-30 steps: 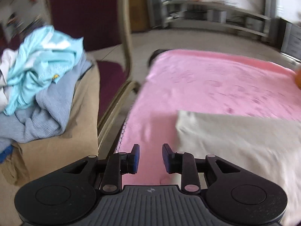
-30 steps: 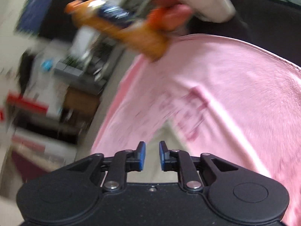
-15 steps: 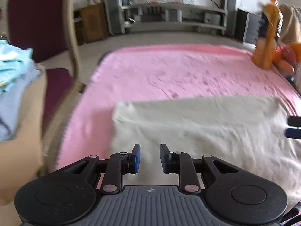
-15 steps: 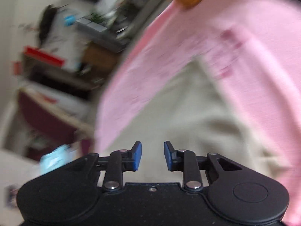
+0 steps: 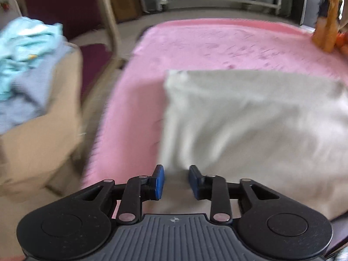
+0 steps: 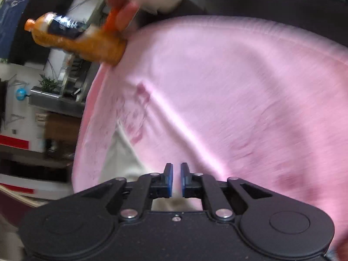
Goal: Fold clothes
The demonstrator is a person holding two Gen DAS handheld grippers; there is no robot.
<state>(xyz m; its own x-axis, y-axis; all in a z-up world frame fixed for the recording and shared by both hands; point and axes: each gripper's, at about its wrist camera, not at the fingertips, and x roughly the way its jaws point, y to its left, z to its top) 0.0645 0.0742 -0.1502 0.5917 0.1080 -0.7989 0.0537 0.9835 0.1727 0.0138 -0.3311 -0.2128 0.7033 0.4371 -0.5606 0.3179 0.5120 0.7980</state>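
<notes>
- One cream garment lies flat on one pink blanket, toward the blanket's near side; its left edge runs close to the blanket's left border, with a strip of pink between them.
- The left gripper hovers at the garment's near left corner, its two blue-padded fingers set a moderate gap apart with cream cloth showing between them; nothing is pinched.
- The right gripper has its two blue pads almost together, only a thin slit between them. The frame is smeared, so I cannot tell whether a fold of cloth sits in that slit.
- In the right wrist view, a wedge of the cream garment shows just left of the fingers, with the pink blanket filling the rest of the view.
- One orange bottle with a dark label stands at the blanket's far edge; the same bottle shows at the far right corner in the left wrist view.
- One cardboard box stands left of the blanket, with a heap of at least two garments on top: one light blue, one grey-blue.
- One chair with dark red upholstery stands behind the box.
</notes>
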